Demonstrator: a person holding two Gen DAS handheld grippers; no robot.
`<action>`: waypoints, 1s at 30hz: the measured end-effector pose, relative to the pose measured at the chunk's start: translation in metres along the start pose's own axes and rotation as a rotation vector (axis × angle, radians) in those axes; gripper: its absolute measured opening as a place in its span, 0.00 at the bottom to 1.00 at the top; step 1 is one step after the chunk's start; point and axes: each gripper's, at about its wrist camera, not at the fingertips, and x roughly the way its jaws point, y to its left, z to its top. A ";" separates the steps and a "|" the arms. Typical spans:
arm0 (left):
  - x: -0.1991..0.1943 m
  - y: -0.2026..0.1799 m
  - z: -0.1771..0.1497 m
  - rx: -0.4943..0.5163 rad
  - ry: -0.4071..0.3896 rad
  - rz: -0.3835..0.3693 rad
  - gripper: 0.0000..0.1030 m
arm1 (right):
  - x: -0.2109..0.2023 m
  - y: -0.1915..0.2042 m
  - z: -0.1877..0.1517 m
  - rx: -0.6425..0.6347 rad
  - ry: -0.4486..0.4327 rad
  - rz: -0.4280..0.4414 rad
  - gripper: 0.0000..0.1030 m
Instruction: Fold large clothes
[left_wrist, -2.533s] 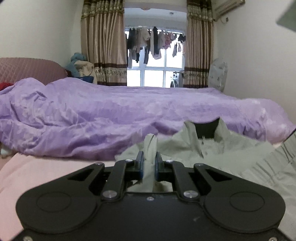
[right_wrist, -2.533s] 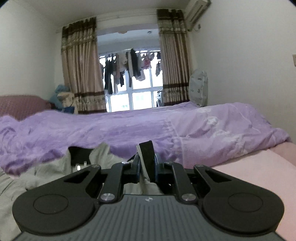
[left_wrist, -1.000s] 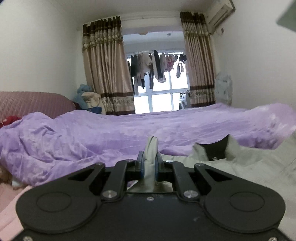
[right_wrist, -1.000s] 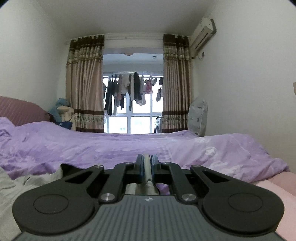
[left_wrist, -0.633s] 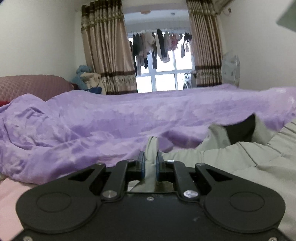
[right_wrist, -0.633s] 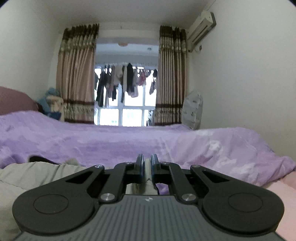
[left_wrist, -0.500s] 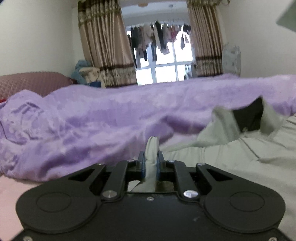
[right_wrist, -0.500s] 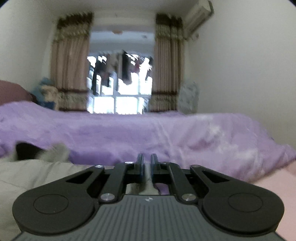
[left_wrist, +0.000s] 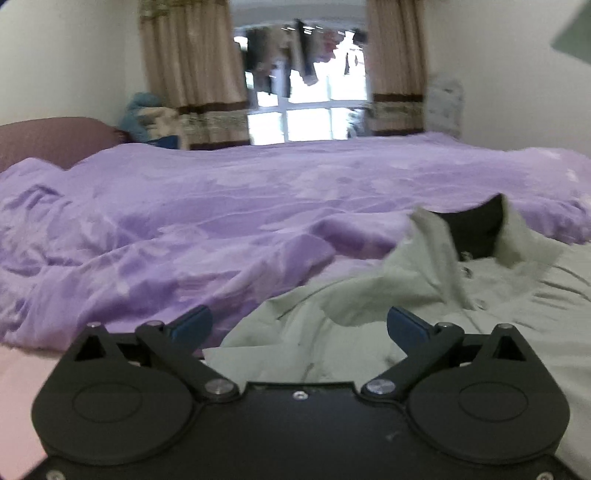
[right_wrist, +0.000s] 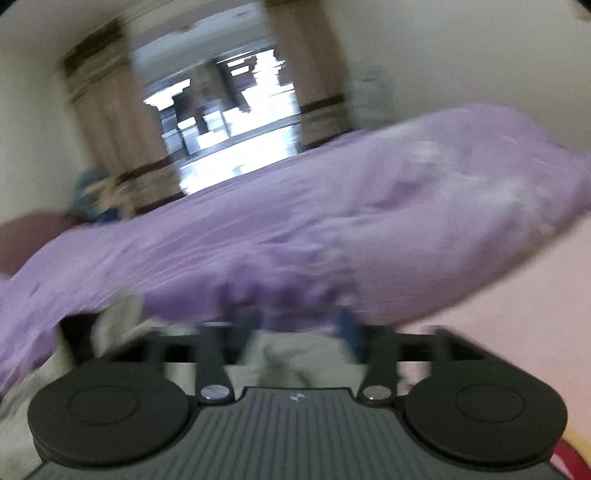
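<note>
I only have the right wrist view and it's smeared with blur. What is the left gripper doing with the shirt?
Observer: The left gripper is open; its jaws have just been opening, and the grey-green shirt lies loose between them, not pinched.
Operator: Which part of the shirt is ahead of it?
Observer: The collar, standing up with a dark lining, to the right of that gripper, next to the purple duvet.
Operator: And my right gripper?
Observer: The right gripper also stands open, its jaws just opened, with pale fabric lying under the gap; blur hides finer detail.
</note>
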 end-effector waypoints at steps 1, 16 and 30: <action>-0.001 0.003 0.001 0.001 0.011 -0.023 1.00 | 0.000 0.004 -0.001 -0.026 0.006 0.037 0.91; -0.008 0.011 -0.013 -0.151 -0.039 -0.068 0.06 | -0.015 0.039 -0.026 -0.248 -0.139 -0.012 0.14; -0.157 0.003 0.022 -0.182 -0.598 -0.022 0.07 | -0.136 0.071 -0.013 -0.297 -0.820 -0.085 0.14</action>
